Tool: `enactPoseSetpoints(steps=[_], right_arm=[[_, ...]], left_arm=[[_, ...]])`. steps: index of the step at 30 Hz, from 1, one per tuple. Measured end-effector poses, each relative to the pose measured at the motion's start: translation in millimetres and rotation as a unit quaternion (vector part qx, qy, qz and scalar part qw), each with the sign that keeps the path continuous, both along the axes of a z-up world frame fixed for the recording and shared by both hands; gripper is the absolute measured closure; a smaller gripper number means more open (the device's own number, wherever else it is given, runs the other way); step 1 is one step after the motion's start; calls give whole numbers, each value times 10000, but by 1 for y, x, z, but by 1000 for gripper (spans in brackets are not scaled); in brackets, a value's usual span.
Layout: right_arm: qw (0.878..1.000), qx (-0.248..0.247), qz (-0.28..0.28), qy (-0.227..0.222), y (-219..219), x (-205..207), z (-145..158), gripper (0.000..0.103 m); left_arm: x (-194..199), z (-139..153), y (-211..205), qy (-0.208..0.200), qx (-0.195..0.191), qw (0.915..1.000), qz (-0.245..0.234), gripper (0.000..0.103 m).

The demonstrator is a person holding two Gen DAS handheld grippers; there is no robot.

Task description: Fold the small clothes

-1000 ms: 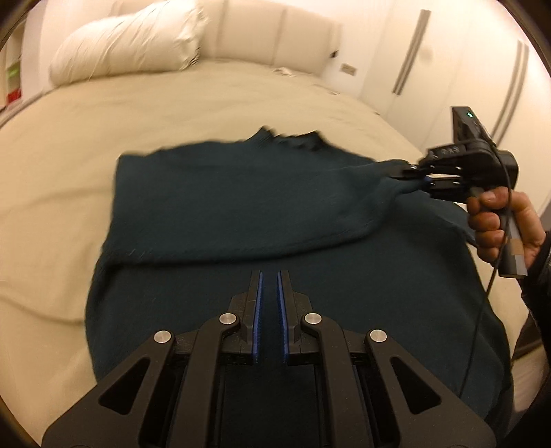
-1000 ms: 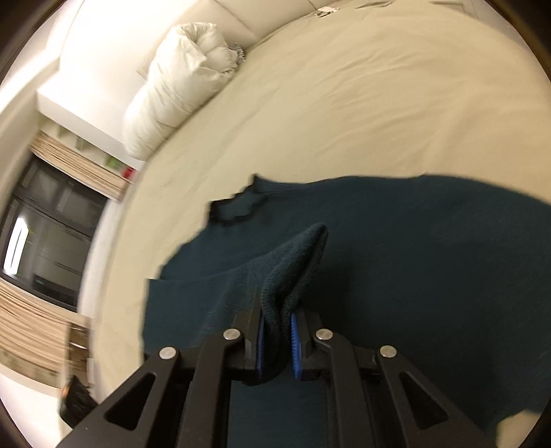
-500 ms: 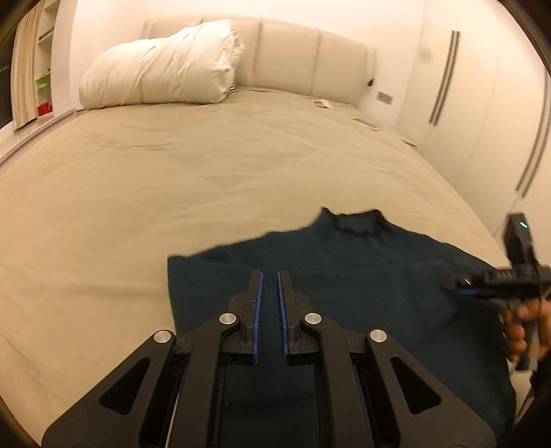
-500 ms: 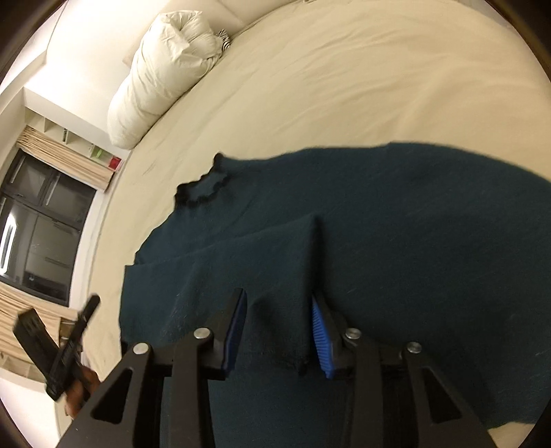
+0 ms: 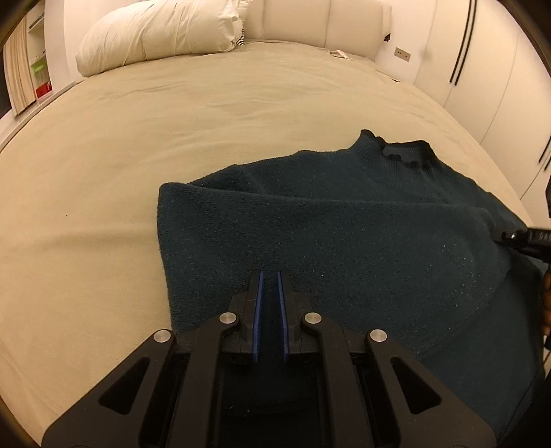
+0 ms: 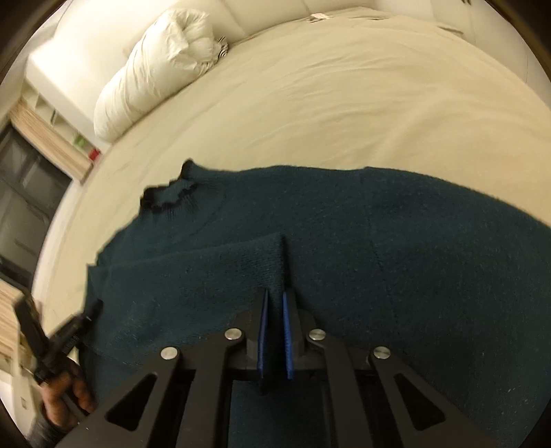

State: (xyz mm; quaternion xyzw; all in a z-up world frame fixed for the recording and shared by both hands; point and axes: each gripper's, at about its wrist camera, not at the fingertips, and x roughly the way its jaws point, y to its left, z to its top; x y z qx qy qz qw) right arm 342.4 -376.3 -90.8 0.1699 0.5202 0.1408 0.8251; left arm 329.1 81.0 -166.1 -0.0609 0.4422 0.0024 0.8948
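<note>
Teal knitted sweater (image 5: 344, 241) lies flat on near right of beige bed (image 5: 172, 138), sleeve folded across; left gripper (image 5: 270, 275) narrow, empty; right gripper (image 6: 274, 296) closing near the cuff, risk of dragging the fold askew.

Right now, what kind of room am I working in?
Most likely a bedroom: a wide bed with a beige sheet, a padded cream headboard behind a plump white pillow, and tall white wardrobe doors. A dark teal knitted sweater lies on the bed.
</note>
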Motion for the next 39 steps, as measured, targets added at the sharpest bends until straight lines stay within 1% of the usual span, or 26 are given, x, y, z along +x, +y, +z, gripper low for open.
enactPoseSetpoints(steps=[1, 2, 3, 4, 5, 6, 8, 9, 11, 13, 15, 16, 19, 21, 22, 23, 25, 28, 29, 30, 31, 33, 35, 37, 38, 39], right_arm=[[9998, -6, -214, -38, -8, -6, 6, 93], [9990, -28, -417, -136, -17, -16, 15, 87], [9981, 24, -565, -227, -27, -25, 21, 73], [9962, 195, -776, -339, -45, -41, 29, 65], [9932, 397, -998, -456, -65, -58, 35, 51], [9879, 620, -1290, -598, -89, -78, 41, 44], [9731, 980, -1954, -733, -142, -120, 44, 40], [9619, 1193, -2346, -739, -172, -141, 42, 40], [9328, 1613, -3150, -685, -232, -183, 32, 40], [8981, 1895, -3929, -551, -284, -222, 17, 39], [8680, 2148, -4451, -493, -318, -249, 6, 39], [8568, 2257, -4607, -528, -330, -258, 3, 39], [8384, 2530, -4796, -546, -344, -263, -6, 39], [8346, 2619, -4813, -567, -346, -255, -12, 39], [8349, 2620, -4807, -570, -347, -248, -13, 39], [8338, 2634, -4816, -586, -347, -240, -14, 39], [8266, 2744, -4871, -647, -345, -231, -17, 39], [8117, 2871, -5025, -785, -350, -218, -22, 41], [8125, 2829, -5036, -786, -352, -216, -23, 46], [8157, 2734, -5041, -766, -353, -213, -21, 56], [8212, 2632, -5008, -746, -352, -209, -19, 62], [8343, 2404, -4910, -711, -350, -202, -13, 78], [8454, 2089, -4856, -766, -345, -197, -1, 84], [8528, 1871, -4801, -854, -336, -189, 16, 86], [8593, 1758, -4716, -912, -328, -184, 25, 87], [8693, 1604, -4569, -993, -316, -175, 38, 87]], left_arm=[[1, 0, 1, -3, -37, 10000, 5, 95], [-2, -1, 0, 1, -75, 10000, 11, 95], [-9, 2, -4, -2, -130, 9999, 27, 95], [-14, 4, -2, -5, -193, 9998, 60, 95], [-18, 8, -1, -5, -280, 9995, 114, 95], [-23, 12, 0, -35, -392, 9991, 169, 95], [-31, 17, -1, -131, -535, 9983, 165, 95], [-35, 19, -3, -176, -583, 9980, 153, 95], [-42, 19, -7, -189, -800, 9965, 129, 95], [-49, 20, -14, -213, -1034, 9944, 72, 95], [-56, 23, -26, -243, -1072, 9939, -16, 95], [-58, 23, -32, -227, -1057, 9941, -67, 95], [-61, 21, -46, -126, -1150, 9932, -141, 95], [-63, 22, -55, -99, -1202, 9926, -141, 87], [-63, 23, -57, -108, -1250, 9920, -171, 73], [-65, 24, -59, -127, -1326, 9909, -216, 43], [-68, 30, -63, -246, -1538, 9873, -324, 9], [-70, 35, -63, -193, -1774, 9834, -345, 8], [-69, 35, -62, -139, -1850, 9821, -315, 8], [-69, 35, -60, -95, -1927, 9808, -271, 8], [-68, 36, -58, -83, -1977, 9799, -244, 8], [-69, 37, -51, -56, -2091, 9777, -207, 8], [-69, 40, -45, -66, -2129, 9768, -198, 8], [-68, 43, -39, -95, -2203, 9752, -195, 8], [-69, 45, -37, -118, -2269, 9736, -201, 8], [-68, 46, -33, -145, -2344, 9718, -212, 8]])
